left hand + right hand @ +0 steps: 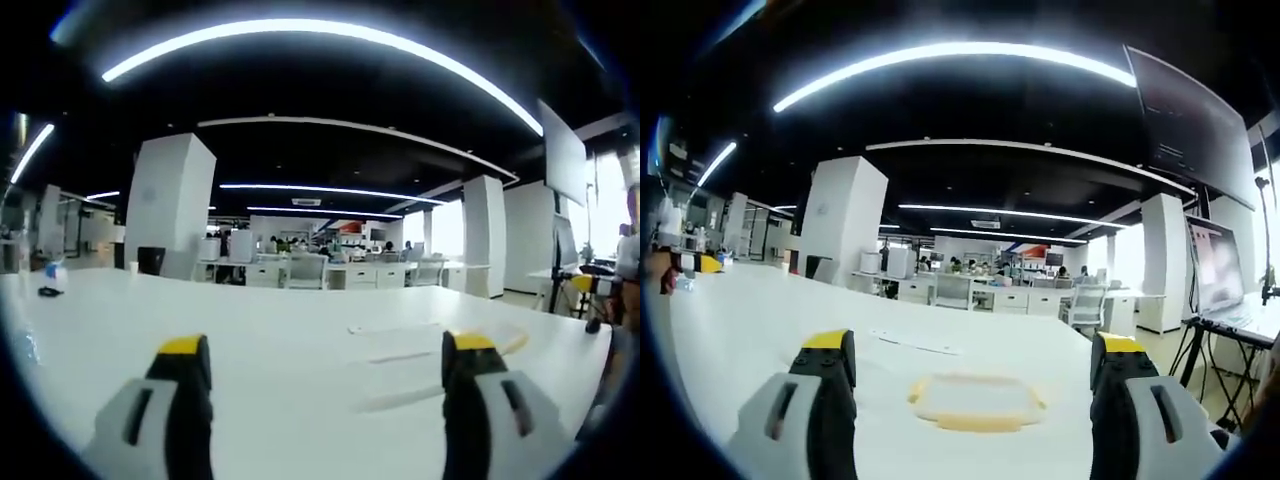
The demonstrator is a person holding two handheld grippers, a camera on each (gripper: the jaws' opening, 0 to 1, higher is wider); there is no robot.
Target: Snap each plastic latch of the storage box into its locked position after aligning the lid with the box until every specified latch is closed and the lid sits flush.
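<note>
Left gripper (325,365) spread wide over the white table (120,320), grasping nothing. Right gripper (975,365) also gaping, empty. The storage box (975,402), clear with yellowish rim, sits low centre in the right gripper view, between the jaws.

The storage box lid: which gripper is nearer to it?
Right. The right gripper has the lid between its open jaws; from the left gripper it lies farther ahead, rightward.

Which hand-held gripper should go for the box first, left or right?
Right, probably. The storage box, with its pale yellow rim, lies centred between the right hand-held gripper's open jaws. For the left hand-held gripper, it sits off toward its right jaw.
</note>
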